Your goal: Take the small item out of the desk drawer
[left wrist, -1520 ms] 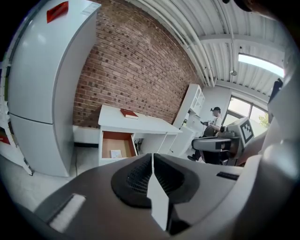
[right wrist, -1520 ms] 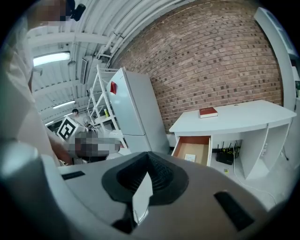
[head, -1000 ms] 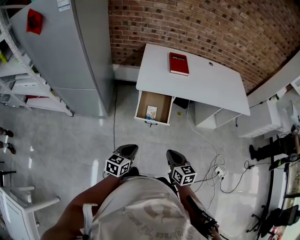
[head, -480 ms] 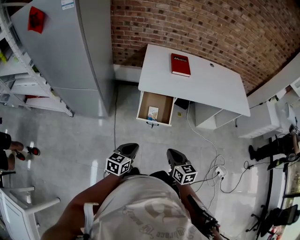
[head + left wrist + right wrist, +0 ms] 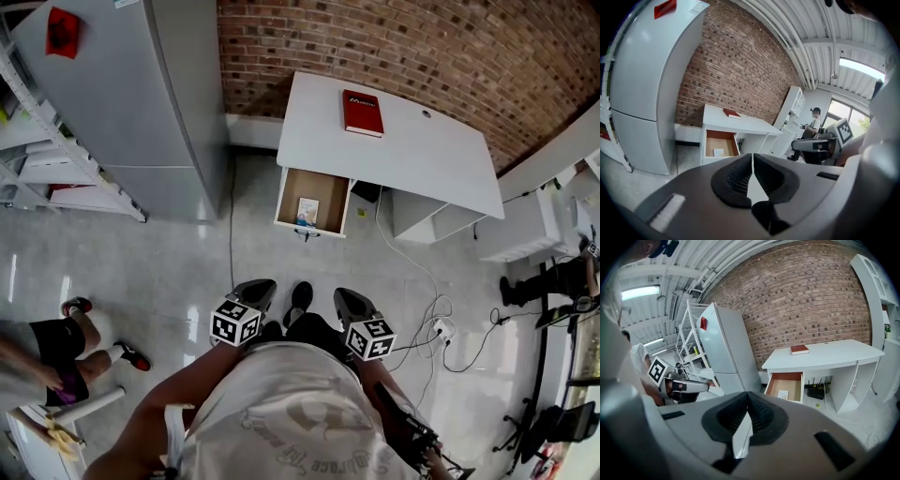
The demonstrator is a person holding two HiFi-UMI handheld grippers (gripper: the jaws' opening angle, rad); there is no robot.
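Tiled floor (image 5: 178, 272) beneath; left gripper (image 5: 752, 158), right gripper (image 5: 748, 397) fingers (image 5: 737, 178) pressed together, holding nothing

This looks like an office-cum-lab set up in a converted industrial room. A bare brick wall (image 5: 394, 47) backs a white desk (image 5: 412, 159) with 1 open drawer (image 5: 330, 202) and 1 red book (image 5: 362, 112) on top. A tall grey refrigerator (image 5: 122, 103) and white metal shelving (image 5: 37, 141) stand left of the desk on a glossy tiled floor (image 5: 141, 272). Loose cables (image 5: 410, 265) run to a power strip (image 5: 441, 330) on the floor. Overhead, a ribbed ceiling (image 5: 862, 23) carries exposed pipes (image 5: 787, 37) and a tube light (image 5: 869, 69). A person (image 5: 814, 124) is beside a white shelf unit (image 5: 794, 105), near a window (image 5: 846, 115).
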